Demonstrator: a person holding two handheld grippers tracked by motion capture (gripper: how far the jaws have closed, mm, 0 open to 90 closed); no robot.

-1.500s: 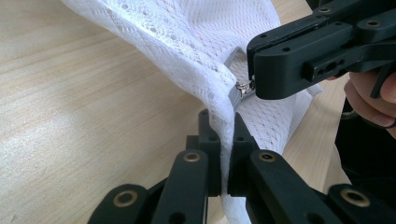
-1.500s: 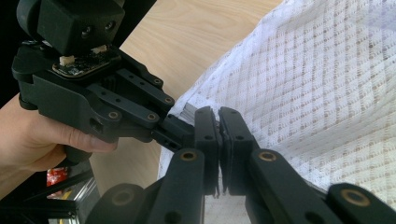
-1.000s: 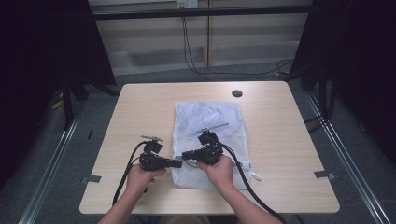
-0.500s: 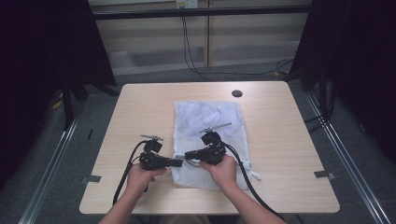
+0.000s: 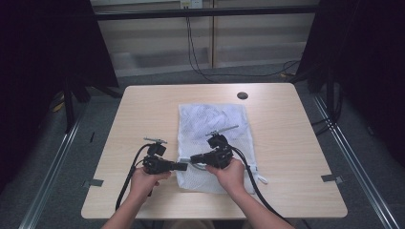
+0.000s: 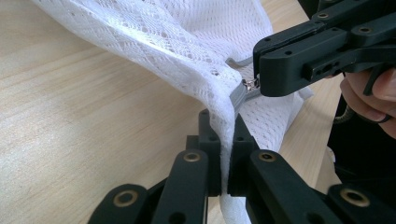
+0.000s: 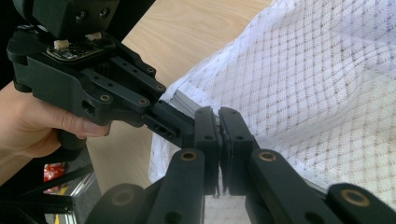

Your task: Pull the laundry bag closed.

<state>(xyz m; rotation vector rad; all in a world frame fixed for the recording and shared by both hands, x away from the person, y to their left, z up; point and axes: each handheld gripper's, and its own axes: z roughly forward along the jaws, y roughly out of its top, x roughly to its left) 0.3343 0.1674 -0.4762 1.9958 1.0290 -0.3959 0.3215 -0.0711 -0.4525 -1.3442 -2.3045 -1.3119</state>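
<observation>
One mesh bag (image 5: 215, 138), two grippers, one table (image 5: 143, 109).

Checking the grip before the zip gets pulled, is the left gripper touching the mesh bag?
Touching. In the left gripper view, the left gripper is shut on a fold of the white mesh bag, no gap showing.

A pale wooden worktop (image 5: 143, 109) with rounded corners carries the things. A white mesh bag (image 5: 215, 125) lies at its middle. A small dark round hole (image 5: 242, 95) sits near the far edge.

Overhead, looking forward and down onto the pale wooden table (image 5: 143, 109); jaw-mounted, close on the shared white mesh bag (image 6: 177, 42).
</observation>
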